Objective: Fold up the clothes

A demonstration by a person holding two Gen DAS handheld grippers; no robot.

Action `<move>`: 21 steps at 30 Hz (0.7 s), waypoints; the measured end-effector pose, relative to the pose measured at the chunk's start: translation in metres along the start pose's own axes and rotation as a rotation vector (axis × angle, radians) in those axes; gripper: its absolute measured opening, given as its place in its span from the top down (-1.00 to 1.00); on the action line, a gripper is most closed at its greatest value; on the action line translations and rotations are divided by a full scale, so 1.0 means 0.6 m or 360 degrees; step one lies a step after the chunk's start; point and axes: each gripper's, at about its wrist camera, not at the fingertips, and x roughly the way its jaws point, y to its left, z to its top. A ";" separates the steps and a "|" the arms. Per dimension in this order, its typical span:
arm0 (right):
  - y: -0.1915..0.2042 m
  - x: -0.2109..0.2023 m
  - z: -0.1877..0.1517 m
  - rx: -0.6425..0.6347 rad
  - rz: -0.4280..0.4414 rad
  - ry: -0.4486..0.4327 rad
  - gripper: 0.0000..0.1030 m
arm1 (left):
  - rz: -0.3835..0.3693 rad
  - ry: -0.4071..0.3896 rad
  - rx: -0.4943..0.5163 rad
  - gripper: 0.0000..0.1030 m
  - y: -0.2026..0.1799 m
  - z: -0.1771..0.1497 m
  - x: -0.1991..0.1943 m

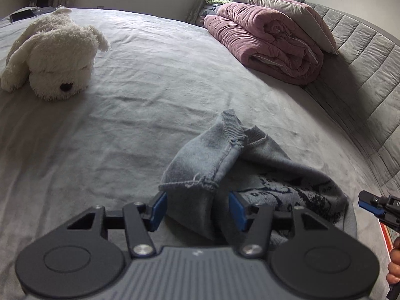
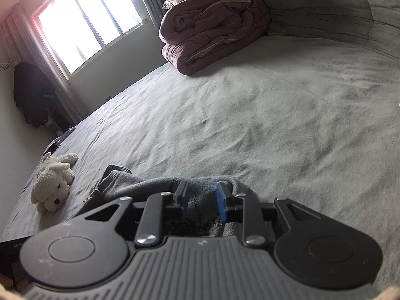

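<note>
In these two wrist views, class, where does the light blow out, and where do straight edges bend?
Right wrist view: the window is blown out white, with a pink fringe at its left edge, and the room around it is dim. Left wrist view: lighting is even, but the fisheye curves the headboard and bows the bed sheet.

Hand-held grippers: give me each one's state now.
Left hand-held gripper: open, straddling the crumpled grey knit sweater.
Right hand-held gripper: open, over the same sweater.

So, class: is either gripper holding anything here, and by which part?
Nothing is held. The left gripper and right gripper stand open, the grey sweater lying loose between their pads.
</note>
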 end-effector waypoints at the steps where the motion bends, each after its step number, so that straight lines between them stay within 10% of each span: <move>1: 0.004 0.001 -0.002 -0.0008 0.0008 0.0014 0.40 | 0.0002 0.0010 -0.0038 -0.07 0.006 -0.009 0.004; 3: 0.012 0.002 -0.005 -0.0027 0.0022 0.0041 0.37 | 0.0006 0.0015 -0.0122 -0.03 0.014 -0.023 0.017; 8: 0.028 0.000 -0.017 -0.0086 0.0062 0.0087 0.30 | -0.0017 -0.0045 -0.0279 0.96 0.029 -0.028 0.021; 21: 0.034 0.007 -0.026 -0.0125 0.0057 0.0138 0.28 | 0.0376 -0.0278 -0.0157 0.97 0.072 0.075 -0.039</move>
